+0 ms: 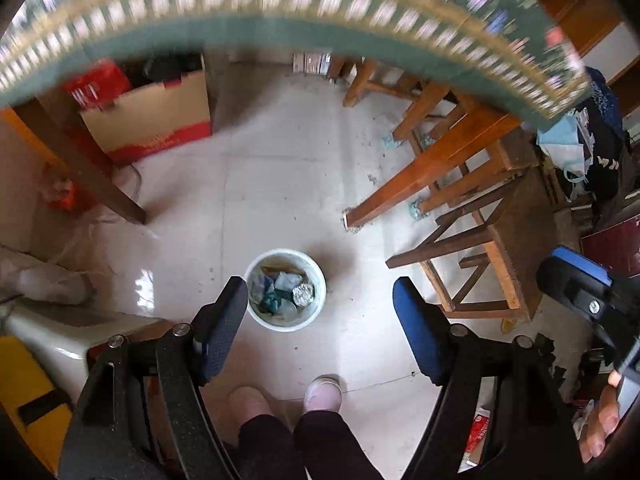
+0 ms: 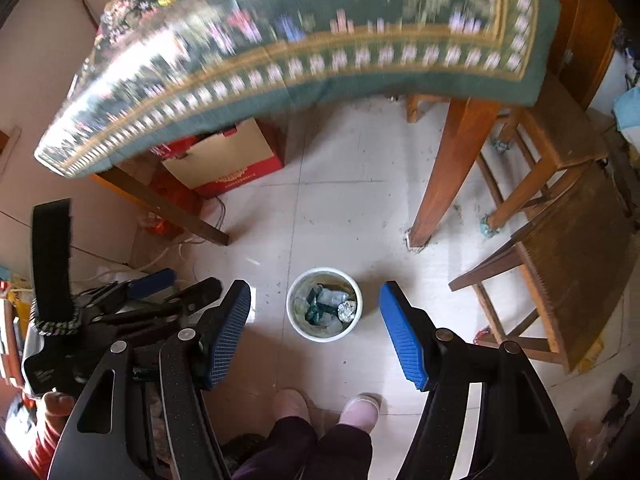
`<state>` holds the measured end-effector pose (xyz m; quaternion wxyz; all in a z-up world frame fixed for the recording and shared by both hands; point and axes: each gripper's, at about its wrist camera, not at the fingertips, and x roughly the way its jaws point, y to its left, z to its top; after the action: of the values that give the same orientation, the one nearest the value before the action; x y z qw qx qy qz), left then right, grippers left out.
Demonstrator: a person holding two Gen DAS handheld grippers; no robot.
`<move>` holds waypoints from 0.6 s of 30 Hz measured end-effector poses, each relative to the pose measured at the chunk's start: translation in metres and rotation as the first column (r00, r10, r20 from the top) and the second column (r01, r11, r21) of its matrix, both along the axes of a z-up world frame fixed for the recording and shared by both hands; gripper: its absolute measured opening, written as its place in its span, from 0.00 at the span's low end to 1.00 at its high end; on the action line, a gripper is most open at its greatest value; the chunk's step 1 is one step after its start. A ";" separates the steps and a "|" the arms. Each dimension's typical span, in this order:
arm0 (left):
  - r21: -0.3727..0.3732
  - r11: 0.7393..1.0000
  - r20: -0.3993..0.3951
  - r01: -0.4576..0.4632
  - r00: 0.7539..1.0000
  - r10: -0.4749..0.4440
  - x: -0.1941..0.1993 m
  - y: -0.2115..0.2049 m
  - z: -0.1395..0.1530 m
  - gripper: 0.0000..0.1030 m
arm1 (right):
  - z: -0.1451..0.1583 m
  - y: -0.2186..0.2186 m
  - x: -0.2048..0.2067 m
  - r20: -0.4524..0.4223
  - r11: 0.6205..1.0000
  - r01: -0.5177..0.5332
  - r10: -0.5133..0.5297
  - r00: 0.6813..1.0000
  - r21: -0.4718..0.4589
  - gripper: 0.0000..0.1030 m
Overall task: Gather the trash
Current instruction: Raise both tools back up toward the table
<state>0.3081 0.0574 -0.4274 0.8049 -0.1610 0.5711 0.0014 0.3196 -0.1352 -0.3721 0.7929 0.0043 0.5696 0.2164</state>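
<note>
On floor, trash bucket (image 1: 285, 289), left view only: masks (image 1: 560, 148) w/ clothes

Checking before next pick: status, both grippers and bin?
Left gripper open, empty. Right gripper open, empty. Bin on floor below, trash inside. Table beyond; nothing blocking bin.

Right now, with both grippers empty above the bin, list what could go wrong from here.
1. The tablecloth edge hangs just ahead of the left hand-held gripper and right hand-held gripper; lifting forward could snag it.
2. The white trash bucket stands free on the tiled floor, close to the person's slippers; a step could tip it and spill the wrappers.
3. The wooden stools crowd the right side.
</note>
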 end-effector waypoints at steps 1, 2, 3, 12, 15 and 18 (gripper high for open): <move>0.005 1.000 0.013 0.002 1.000 -0.002 -0.004 0.000 0.017 0.72 | 0.009 0.000 -0.001 0.007 1.000 0.003 -0.003 1.000 0.003 0.61; 0.009 1.000 0.026 0.003 1.000 -0.003 -0.007 0.000 0.033 0.72 | 0.018 0.000 -0.002 0.014 1.000 0.005 -0.005 1.000 0.007 0.61; 0.015 1.000 0.037 0.003 0.999 -0.004 -0.010 0.001 0.046 0.72 | 0.030 -0.001 -0.004 0.022 1.000 0.008 -0.008 1.000 0.011 0.61; 0.089 0.996 0.241 -0.027 0.970 0.005 -0.048 0.009 0.203 0.72 | 0.141 0.004 -0.026 0.147 0.999 0.009 -0.016 0.989 0.048 0.61; 0.116 0.992 0.320 -0.039 0.947 0.000 -0.060 0.012 0.251 0.72 | 0.182 0.003 -0.034 0.209 0.998 0.004 -0.017 0.978 0.063 0.61; 0.139 0.989 0.403 -0.047 0.915 -0.013 -0.073 0.015 0.296 0.72 | 0.220 0.004 -0.044 0.280 0.996 0.000 -0.025 0.960 0.088 0.61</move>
<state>0.2351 0.0722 -0.1310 0.9148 -0.1036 0.3901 0.0169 0.2760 -0.1307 -0.1519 0.8662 0.0115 0.4412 0.2342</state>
